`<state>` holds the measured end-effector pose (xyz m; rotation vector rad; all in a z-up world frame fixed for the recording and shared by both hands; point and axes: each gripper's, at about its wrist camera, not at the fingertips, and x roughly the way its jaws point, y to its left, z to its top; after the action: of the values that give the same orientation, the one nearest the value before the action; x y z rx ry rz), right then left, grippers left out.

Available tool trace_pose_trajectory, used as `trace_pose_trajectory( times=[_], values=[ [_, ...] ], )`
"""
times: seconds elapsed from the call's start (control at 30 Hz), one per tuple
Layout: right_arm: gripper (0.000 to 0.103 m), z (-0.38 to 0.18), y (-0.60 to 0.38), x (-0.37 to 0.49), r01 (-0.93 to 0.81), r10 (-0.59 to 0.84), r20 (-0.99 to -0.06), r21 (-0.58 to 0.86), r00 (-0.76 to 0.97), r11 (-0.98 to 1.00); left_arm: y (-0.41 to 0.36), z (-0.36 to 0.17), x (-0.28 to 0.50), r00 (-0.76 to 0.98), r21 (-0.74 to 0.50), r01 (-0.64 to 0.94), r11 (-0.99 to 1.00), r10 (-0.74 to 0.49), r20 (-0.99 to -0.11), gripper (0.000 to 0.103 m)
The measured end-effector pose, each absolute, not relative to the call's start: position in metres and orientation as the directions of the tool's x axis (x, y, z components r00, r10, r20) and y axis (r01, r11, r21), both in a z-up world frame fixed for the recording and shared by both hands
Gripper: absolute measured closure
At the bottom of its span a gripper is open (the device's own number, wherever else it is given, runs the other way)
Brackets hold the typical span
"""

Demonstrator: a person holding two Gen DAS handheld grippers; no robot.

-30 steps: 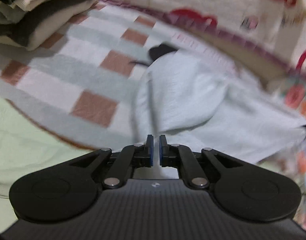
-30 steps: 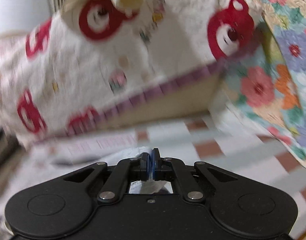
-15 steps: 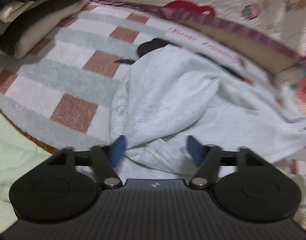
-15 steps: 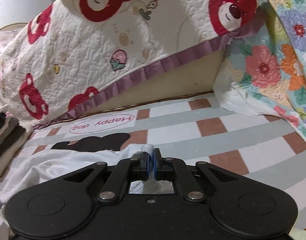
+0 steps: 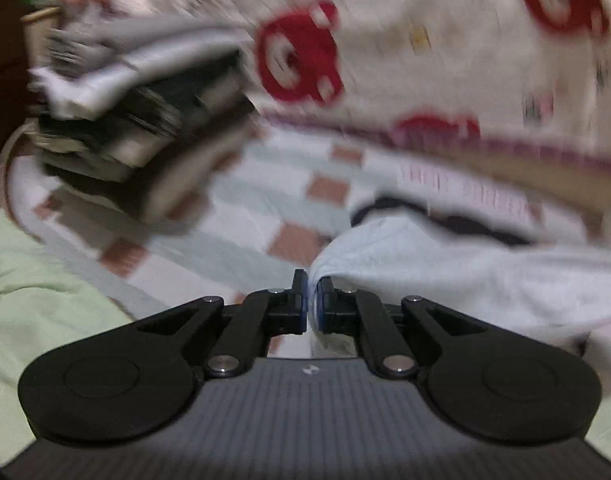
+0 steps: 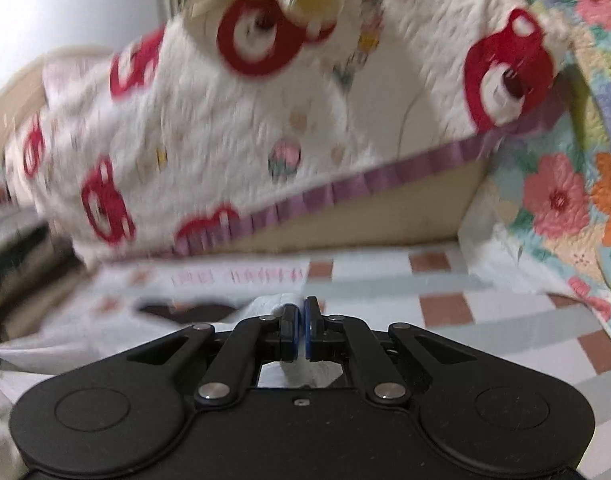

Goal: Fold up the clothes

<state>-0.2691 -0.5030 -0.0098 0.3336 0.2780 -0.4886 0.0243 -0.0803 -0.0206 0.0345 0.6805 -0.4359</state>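
Both views are blurred, so fine detail is soft. My left gripper (image 5: pixel 312 292) has its two blue-padded fingers drawn almost together, pinching a fold at the edge of a pale blue-white garment (image 5: pixel 457 276). From the pinch, the cloth spreads away to the right and lies rumpled over a checked blanket (image 5: pixel 241 216) of white, grey-green and brick-red squares. A dark printed patch (image 5: pixel 389 205) on the blanket shows just behind the garment's far edge.

To the left in that view, a stack of folded clothes (image 5: pixel 141 120), in grey, black and cream layers, sits on the blanket, well apart from the garment I hold. A light green cloth (image 5: pixel 37 280) lies at the near left, beside the blanket's edge. Behind everything rises a white quilt with red bear faces (image 5: pixel 405 48) and a purple frilled hem.

My right gripper (image 6: pixel 301 322) is likewise nearly closed, its fingers clamped on another bunched bit of the same garment (image 6: pixel 265 305); a little of the white cloth shows through the gap behind the fingers. From here the garment trails off to the left, low over the blanket (image 6: pixel 485 292). The bear quilt (image 6: pixel 233 128) fills the upper part of this view, its purple hem running diagonally above a tan panel. A floral quilt (image 6: pixel 561 200) with pink and orange flowers hangs at the right, touching the blanket's far right side. A cream, rounded shape at the very top is too blurred to identify.
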Motion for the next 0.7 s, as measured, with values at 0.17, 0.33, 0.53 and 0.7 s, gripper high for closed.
trace_pose_trajectory(
  times=[0.17, 0.33, 0.53, 0.7],
  values=[
    [0.102, -0.025, -0.493, -0.310, 0.499, -0.389, -0.373, 0.268, 0.842, 0.824, -0.054, -0.043, 0.012, 0.643, -0.121, 0.340, 0.933, -0.325, -0.693, 0.098],
    [0.102, -0.048, -0.491, -0.309, 0.444, -0.315, -0.430, 0.242, 0.846, 0.863, -0.029, -0.095, 0.019, 0.529, -0.237, 0.263, 0.935, -0.345, -0.775, 0.097],
    [0.093, -0.075, -0.490, -0.306, 0.369, -0.223, -0.496, 0.218, 0.839, 0.904, -0.034, -0.090, 0.014, 0.556, -0.217, 0.323, 0.921, -0.370, -0.744, 0.096],
    [0.067, -0.097, -0.487, -0.303, 0.312, -0.161, -0.552, 0.191, 0.818, 0.931, -0.047, -0.096, 0.013, 0.567, -0.174, 0.342, 0.924, -0.350, -0.745, 0.079]
  ],
)
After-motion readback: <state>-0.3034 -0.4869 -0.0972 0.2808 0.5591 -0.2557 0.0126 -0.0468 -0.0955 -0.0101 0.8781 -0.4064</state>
